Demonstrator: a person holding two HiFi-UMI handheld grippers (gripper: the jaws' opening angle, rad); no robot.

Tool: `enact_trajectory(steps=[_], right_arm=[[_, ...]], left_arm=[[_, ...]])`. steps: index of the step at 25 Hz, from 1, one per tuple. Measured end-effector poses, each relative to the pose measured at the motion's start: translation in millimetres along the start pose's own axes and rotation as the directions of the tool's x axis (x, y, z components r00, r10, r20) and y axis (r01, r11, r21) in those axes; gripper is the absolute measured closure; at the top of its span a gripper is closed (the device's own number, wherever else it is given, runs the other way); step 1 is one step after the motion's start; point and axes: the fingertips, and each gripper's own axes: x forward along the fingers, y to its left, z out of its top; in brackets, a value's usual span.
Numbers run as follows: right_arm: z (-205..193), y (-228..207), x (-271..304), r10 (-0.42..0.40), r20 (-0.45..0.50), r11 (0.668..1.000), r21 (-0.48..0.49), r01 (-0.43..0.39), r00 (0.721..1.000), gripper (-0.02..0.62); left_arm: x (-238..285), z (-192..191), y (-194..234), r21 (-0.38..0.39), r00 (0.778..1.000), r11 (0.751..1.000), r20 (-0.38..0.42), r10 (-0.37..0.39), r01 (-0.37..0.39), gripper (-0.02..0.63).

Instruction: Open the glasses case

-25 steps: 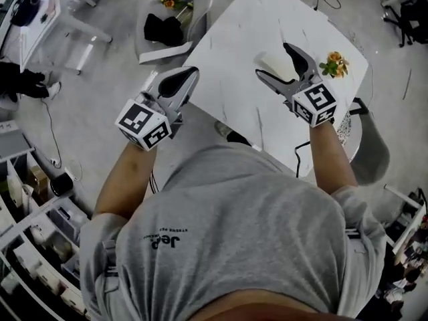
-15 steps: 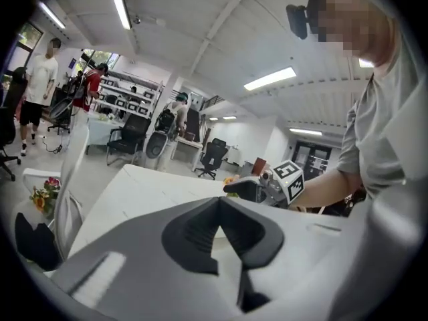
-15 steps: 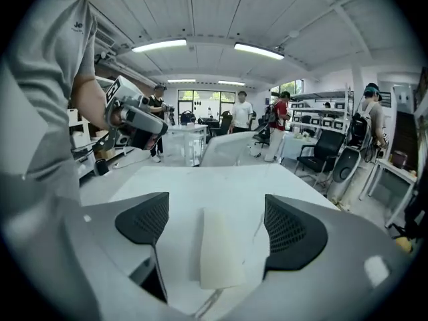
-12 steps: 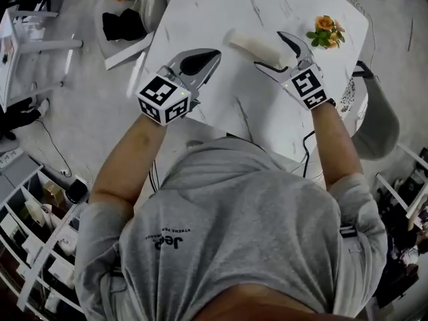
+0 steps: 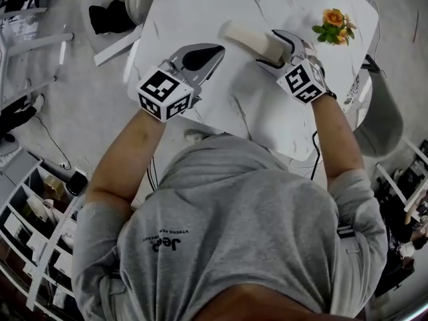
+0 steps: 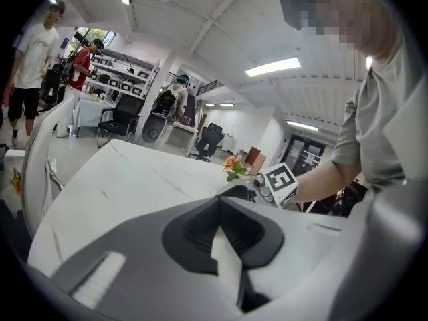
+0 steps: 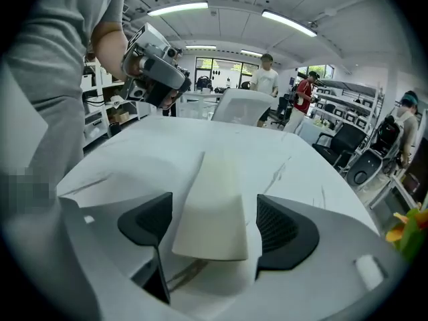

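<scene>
White marble-look table (image 5: 194,12), thin grey veins. Orange flowers (image 5: 333,25) sat near its far right corner. Left of the table a white chair (image 5: 117,45) held a black bundle (image 5: 110,17). Grey chair (image 5: 378,122) stood at the right edge. Shelving (image 5: 30,229) ran along the lower left, and a cable (image 5: 53,146) lay on the floor. Background: office chairs (image 6: 120,122), two people (image 6: 30,52) standing by, strip lights (image 7: 177,8) overhead.
</scene>
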Motion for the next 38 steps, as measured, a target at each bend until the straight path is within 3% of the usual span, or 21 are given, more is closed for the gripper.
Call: enact_trajectory(steps=[5, 15, 26, 31, 38], right_arm=[[-7.4, 4.6, 0.8, 0.004, -0.009, 1.0, -0.015, -0.004, 1.0, 0.291], [3.2, 0.8, -5.1, 0.016, 0.024, 1.0, 0.004, -0.016, 1.0, 0.308], [13.2, -6.8, -17.0, -0.005, 0.064, 1.0, 0.005, 0.005, 0.998, 0.385], [22.9, -20.8, -23.5, -0.058, 0.089, 0.998, -0.002, 0.059, 0.994, 0.465], [25.7, -48.9, -26.9, -0.145, 0.091, 0.989, 0.015, 0.144, 0.985, 0.506]], left_arm=[[-1.4, -4.0, 2.0, -0.011, 1.0, 1.0, 0.004, 0.006, -0.006, 0.557], [-1.8, -3.0, -3.9, -0.002, 1.0, 1.0, 0.005, -0.002, 0.002, 0.557], [-3.9, -2.7, -7.7, 0.005, 1.0, 1.0, 0.006, -0.002, 0.002, 0.557], [-5.3, -1.3, -6.0, 0.004, 1.0, 1.0, 0.009, 0.004, -0.004, 0.557], [-7.3, 0.1, -6.2, 0.006, 1.0, 1.0, 0.009, 0.006, -0.006, 0.557]])
